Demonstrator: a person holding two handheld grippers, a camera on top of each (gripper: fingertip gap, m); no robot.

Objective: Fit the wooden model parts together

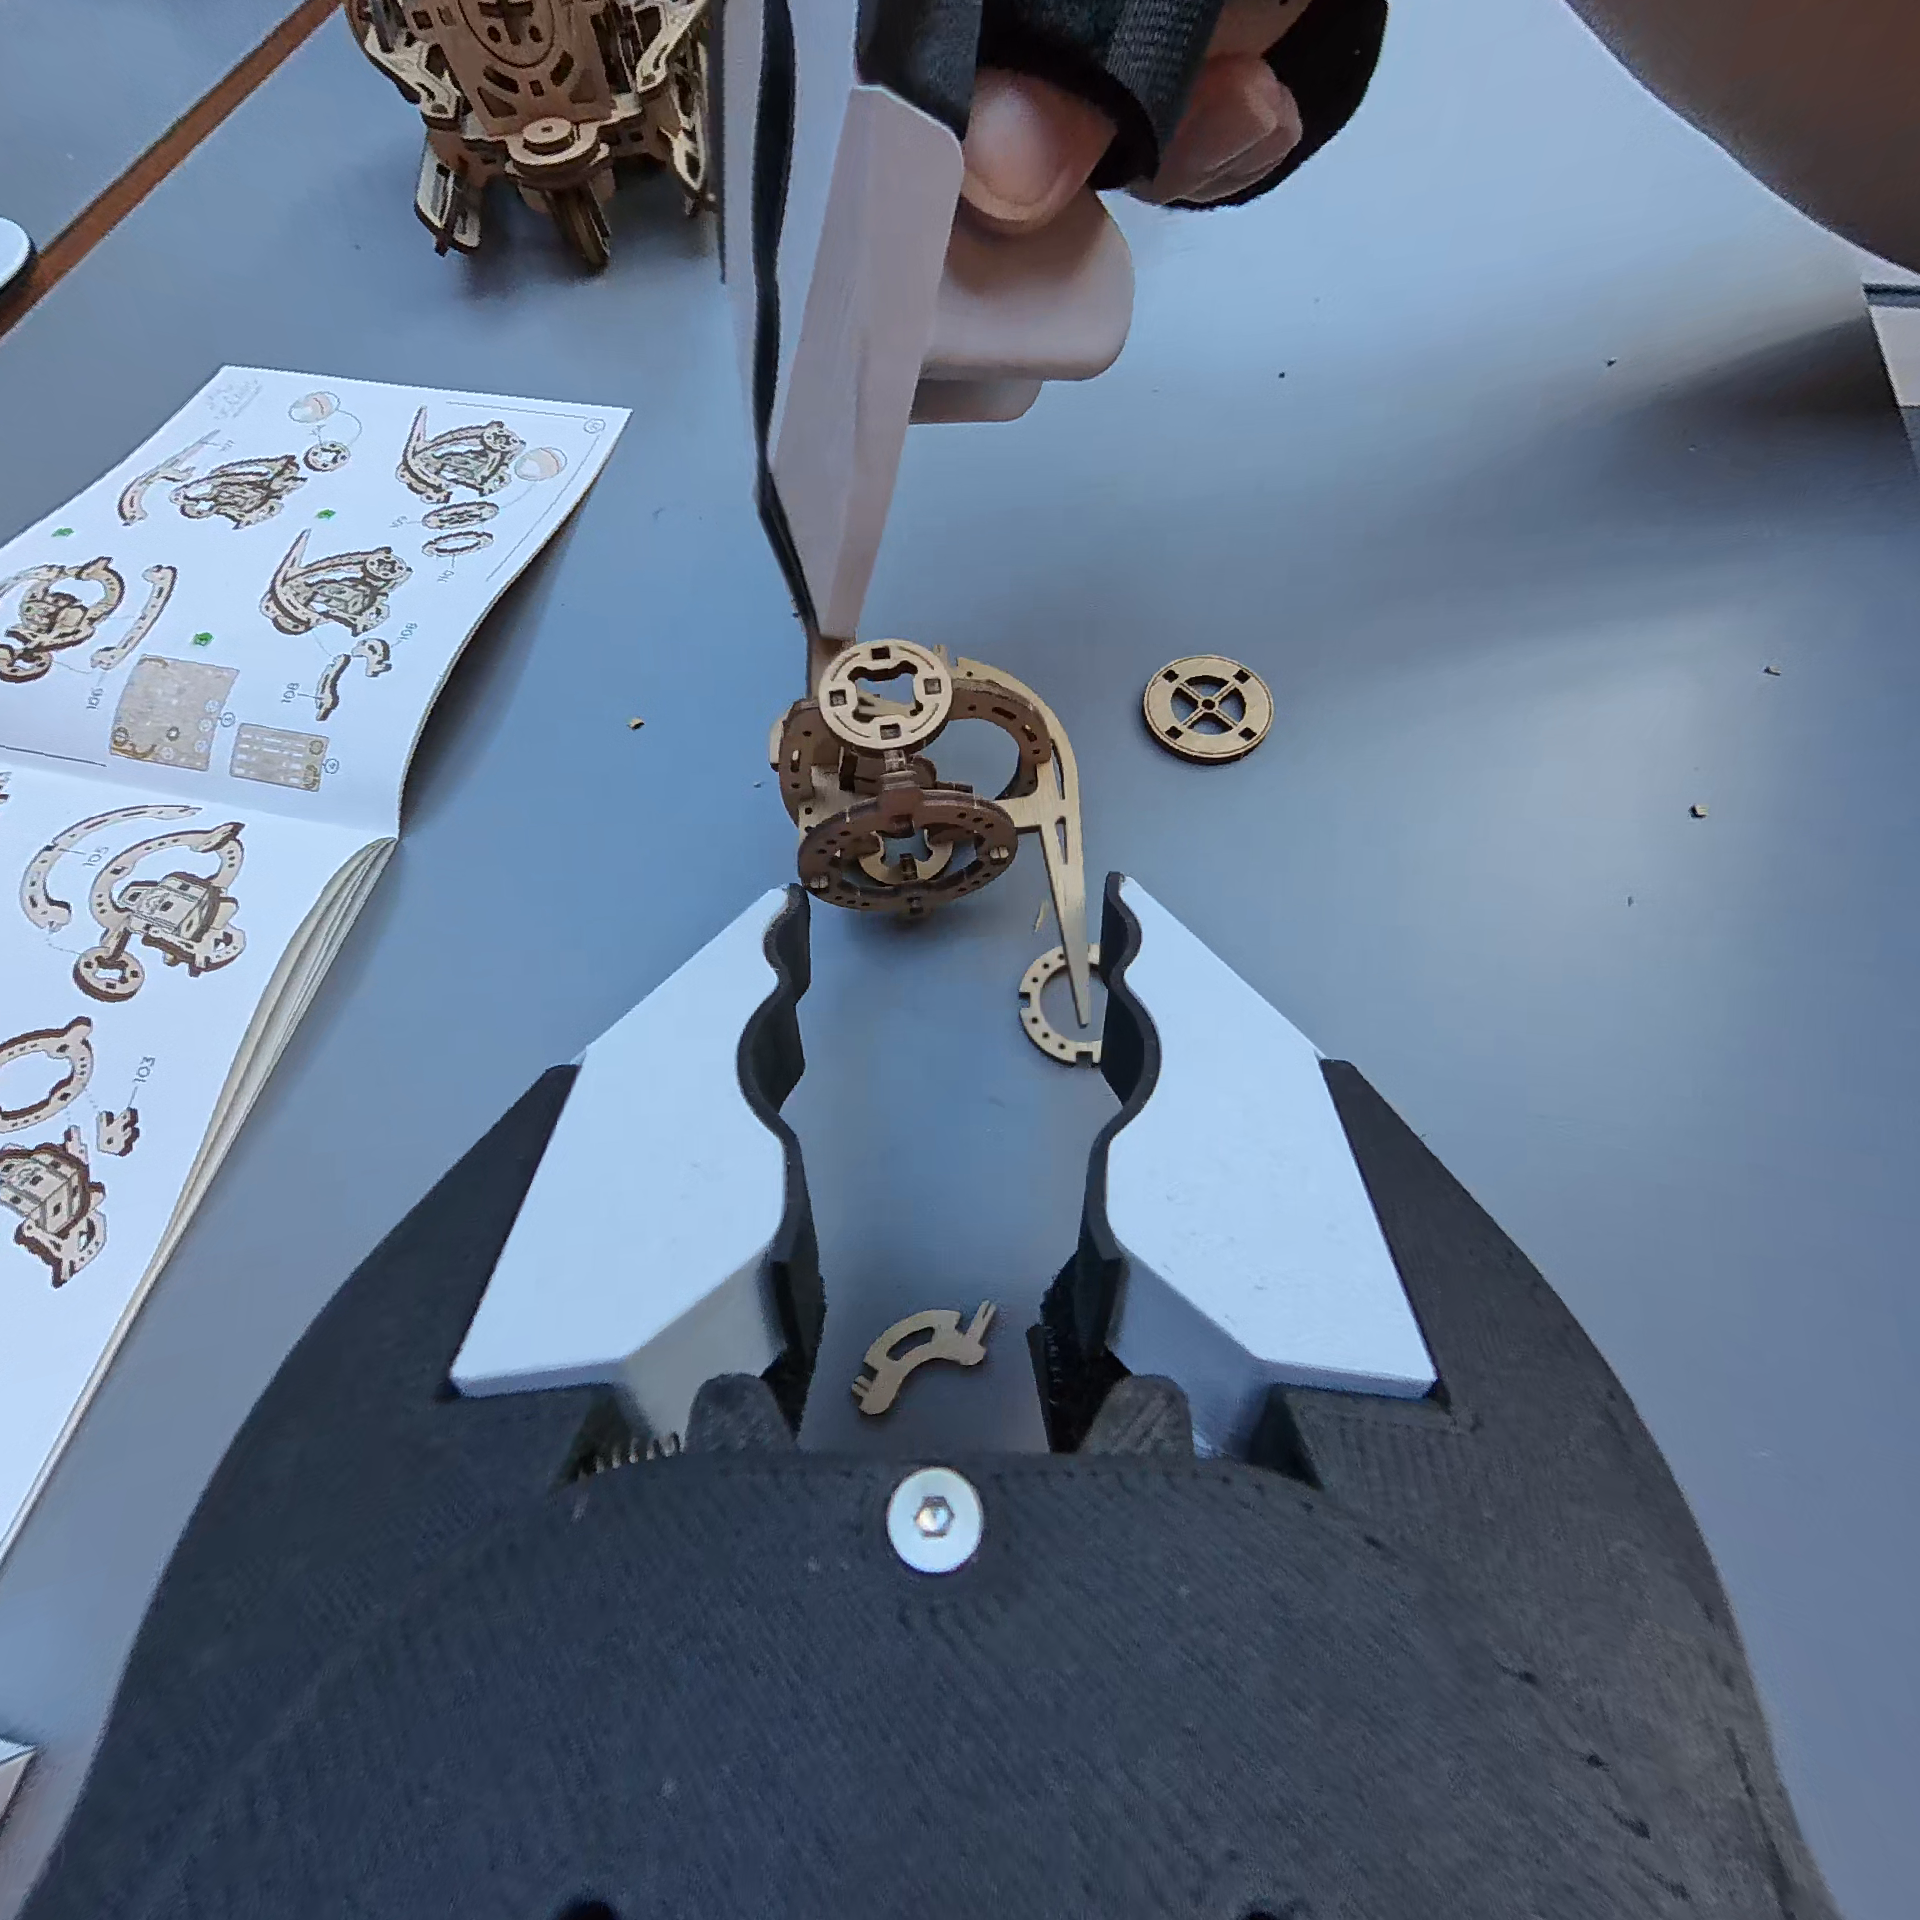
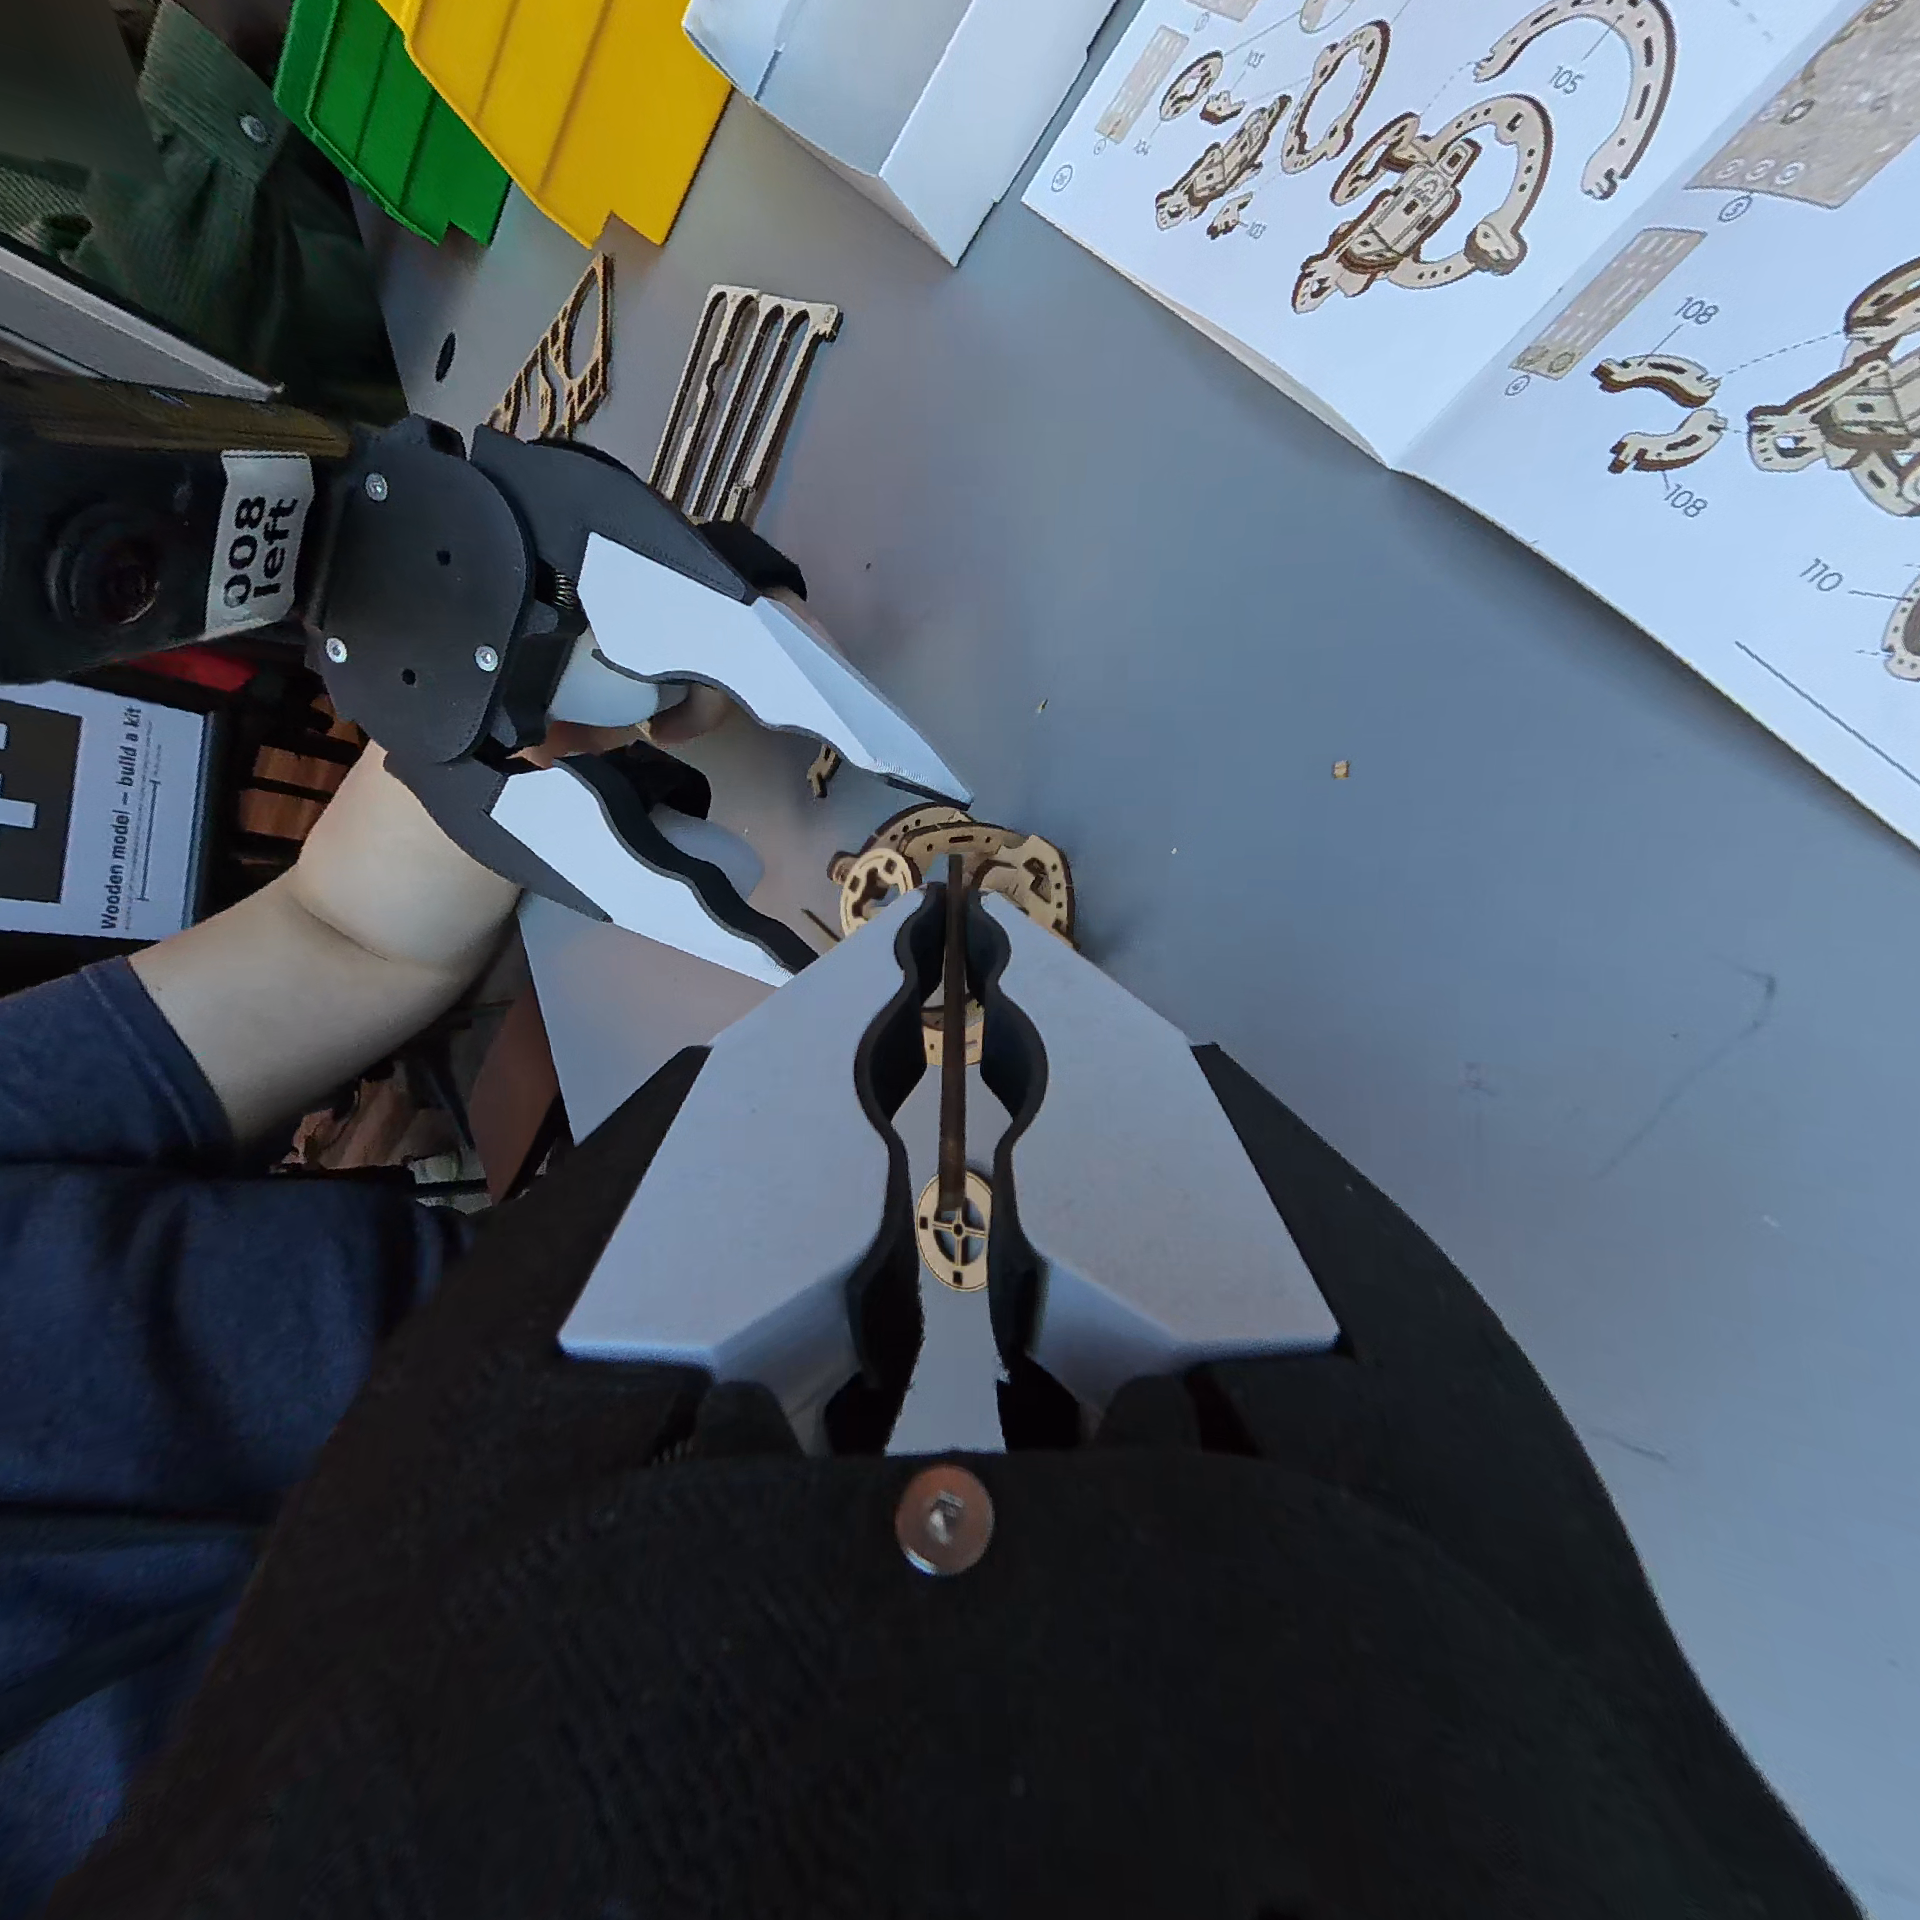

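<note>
A small wooden sub-assembly [image 1: 904, 790] of rings and curved arms stands on the grey table [image 1: 1455, 935]. My right gripper [image 1: 826, 623] reaches down from above. In the right wrist view it [image 2: 954, 909] is shut on a thin wooden part [image 2: 954, 1039] of the sub-assembly [image 2: 977, 847], seen edge-on. My left gripper [image 1: 954, 904] is open and empty, its tips just short of the sub-assembly; it also shows in the right wrist view [image 2: 894, 878]. A loose spoked wheel disc [image 1: 1208, 712] lies to the right, an open ring piece [image 1: 1051, 1003] by my right finger, and a small curved piece [image 1: 925, 1356] between the finger bases.
An open instruction booklet [image 1: 260, 727] lies on the left of the table. A finished wooden model [image 1: 540, 114] stands at the far left. In the right wrist view, green and yellow bins [image 2: 561, 114], a white box [image 2: 935, 104] and punched-out wooden sheets [image 2: 743, 405] sit beyond the left gripper. The tips of one gripper are about 5 cm away from the tips of the other.
</note>
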